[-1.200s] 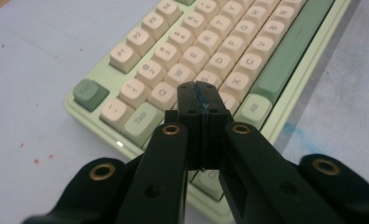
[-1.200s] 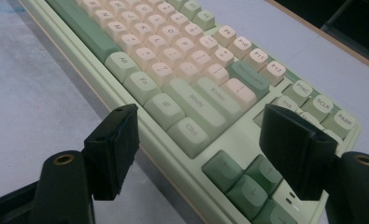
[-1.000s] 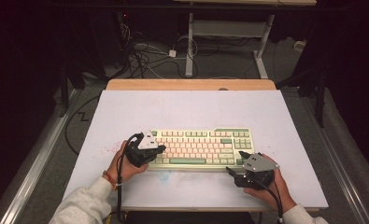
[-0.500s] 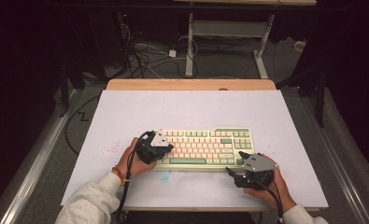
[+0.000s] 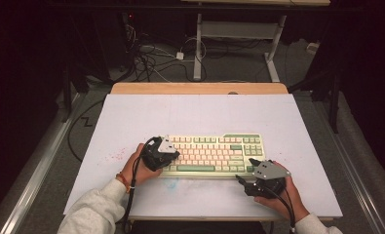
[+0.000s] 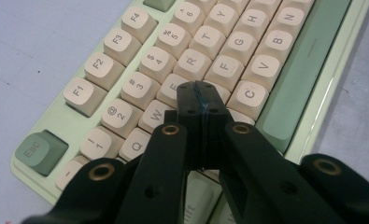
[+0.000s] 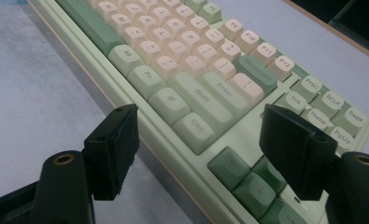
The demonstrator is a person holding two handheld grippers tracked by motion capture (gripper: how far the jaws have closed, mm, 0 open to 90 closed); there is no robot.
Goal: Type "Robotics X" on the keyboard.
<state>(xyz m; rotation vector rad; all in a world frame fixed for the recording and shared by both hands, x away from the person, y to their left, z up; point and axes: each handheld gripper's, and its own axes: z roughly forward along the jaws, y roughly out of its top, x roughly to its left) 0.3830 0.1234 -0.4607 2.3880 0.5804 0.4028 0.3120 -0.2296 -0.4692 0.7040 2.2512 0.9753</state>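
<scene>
Cream and pale-green plastic is what you are working on: a compact rectangular keyboard [image 5: 212, 155] with rounded cream letter keys and sage-green modifier keys, lying flat on the pale lilac table top [image 5: 200, 114] just ahead of both your tools. Your left gripper [image 6: 202, 91] has its two black jaws pressed fully together with nothing between them, so it acts as a single blunt tip, and that tip sits low over the letter keys, with the cream E key [image 6: 172, 88] just to its left and the C key [image 6: 248, 94] just to its right; whether it already touches a key cannot be told. Your right gripper [image 7: 198, 128] stands wide open and holds nothing, its jaws straddling the near right corner of the keyboard, the green Ctrl key [image 7: 194, 127] lying between and just beyond them. The step in hand looks like pressing a single key with the closed left tip. To do it well, keep the jaws shut, centre the tip on one keycap rather than on the seam between neighbours, and come straight down along the tool's axis so it does not slide onto the adjoining key. Keep the right gripper steady beside the frame so the keyboard cannot skid away from you.
</scene>
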